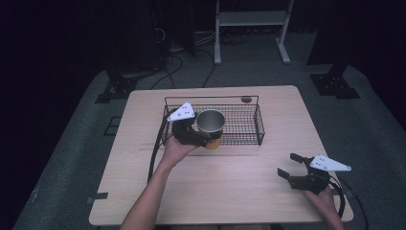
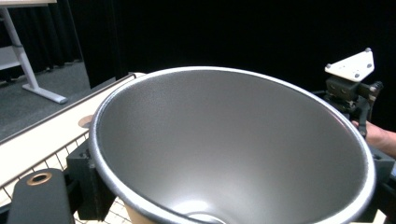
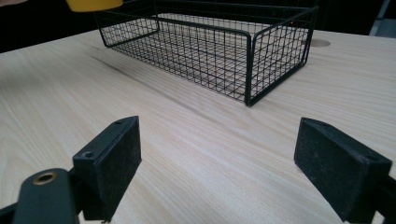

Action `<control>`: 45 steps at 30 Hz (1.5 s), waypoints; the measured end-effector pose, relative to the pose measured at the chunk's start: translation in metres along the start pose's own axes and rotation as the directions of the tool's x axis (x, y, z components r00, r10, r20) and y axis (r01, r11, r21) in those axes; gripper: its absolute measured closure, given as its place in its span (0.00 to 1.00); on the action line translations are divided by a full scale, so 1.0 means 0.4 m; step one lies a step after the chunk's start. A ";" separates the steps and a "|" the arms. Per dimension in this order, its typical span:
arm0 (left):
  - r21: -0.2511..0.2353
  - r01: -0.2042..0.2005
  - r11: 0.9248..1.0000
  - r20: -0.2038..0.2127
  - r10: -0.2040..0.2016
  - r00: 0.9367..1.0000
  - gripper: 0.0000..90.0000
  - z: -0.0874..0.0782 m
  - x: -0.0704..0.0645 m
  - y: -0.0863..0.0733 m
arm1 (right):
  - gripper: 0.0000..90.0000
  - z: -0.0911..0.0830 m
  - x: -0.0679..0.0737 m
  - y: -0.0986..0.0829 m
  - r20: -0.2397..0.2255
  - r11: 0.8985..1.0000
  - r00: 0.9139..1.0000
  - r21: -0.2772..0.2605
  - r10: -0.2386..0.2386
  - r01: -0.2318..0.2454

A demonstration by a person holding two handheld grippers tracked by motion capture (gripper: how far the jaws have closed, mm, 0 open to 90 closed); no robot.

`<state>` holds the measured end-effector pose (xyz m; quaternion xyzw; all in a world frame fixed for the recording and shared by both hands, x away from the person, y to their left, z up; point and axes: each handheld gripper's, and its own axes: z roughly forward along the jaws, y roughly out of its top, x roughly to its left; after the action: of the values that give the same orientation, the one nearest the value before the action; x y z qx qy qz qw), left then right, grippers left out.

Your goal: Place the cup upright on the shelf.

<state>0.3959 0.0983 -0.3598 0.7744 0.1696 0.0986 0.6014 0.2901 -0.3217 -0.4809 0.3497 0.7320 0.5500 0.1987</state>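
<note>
Left tongs (image 1: 201, 136) are clamped on a metal cup (image 1: 210, 122), one jaw on each side of its wall, as the left gripper view shows with the black pads pressed against the outside of the cup (image 2: 233, 144). That cup has a silver inside and a yellow-orange outside, seen at its base in the high view. It is held upright over the near left part of a black wire basket (image 1: 244, 125), right at the basket's front rail; whether its bottom touches the wire or hangs just above it cannot be told. In the right gripper view the cup's yellow bottom (image 3: 93, 4) shows at the top edge, beside the basket's (image 3: 210, 44) far end.

Right tongs (image 1: 291, 166) stand wide apart with nothing between the jaws, low over the bare wood of the bench (image 1: 239, 191) near its right front corner, well apart from the basket. In the right gripper view the two black pads frame only the wood grain of the bench (image 3: 215, 158). From the left gripper view the right tongs (image 2: 362, 112) appear beyond the cup's rim, with their pale three-cornered plate on top.
</note>
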 end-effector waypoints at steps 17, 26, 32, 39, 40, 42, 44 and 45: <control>0.037 0.011 0.999 -0.024 -0.010 1.000 0.13 0.057 0.090 0.062 | 0.15 0.000 -0.001 0.000 -0.005 1.000 1.000 -0.001 0.002 -0.002; 0.059 0.034 0.998 -0.045 -0.032 0.998 0.13 0.086 0.143 0.076 | 0.15 -0.001 -0.001 0.000 -0.007 1.000 1.000 -0.002 0.004 -0.004; 0.080 0.036 0.996 -0.046 -0.033 0.998 0.13 0.099 0.161 0.082 | 0.15 -0.001 -0.001 0.000 -0.008 1.000 1.000 -0.002 0.004 -0.004; 0.101 0.045 0.994 -0.050 -0.040 0.998 0.13 0.116 0.183 0.079 | 0.15 -0.001 -0.001 0.000 -0.009 1.000 1.000 -0.003 0.005 -0.005; 0.110 0.046 0.993 -0.057 -0.039 0.998 0.13 0.121 0.191 0.078 | 0.15 -0.001 -0.001 0.000 -0.009 1.000 1.000 -0.003 0.004 -0.004; 0.115 0.050 0.992 -0.059 -0.043 0.997 0.13 0.124 0.197 0.079 | 0.15 -0.001 -0.001 0.000 -0.010 1.000 1.000 -0.003 0.004 -0.004; 0.110 0.048 0.993 -0.071 -0.040 0.997 0.13 0.129 0.210 0.078 | 0.15 -0.001 -0.001 0.000 -0.010 1.000 1.000 -0.003 0.005 -0.005; 0.110 0.048 0.993 -0.071 -0.040 0.997 0.13 0.129 0.210 0.078 | 0.15 -0.001 -0.001 0.000 -0.010 1.000 1.000 -0.003 0.005 -0.005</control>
<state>0.4964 0.0773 -0.3471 0.7991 0.2125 0.1022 0.5531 0.2900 -0.3223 -0.4809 0.3486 0.7311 0.5535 0.1941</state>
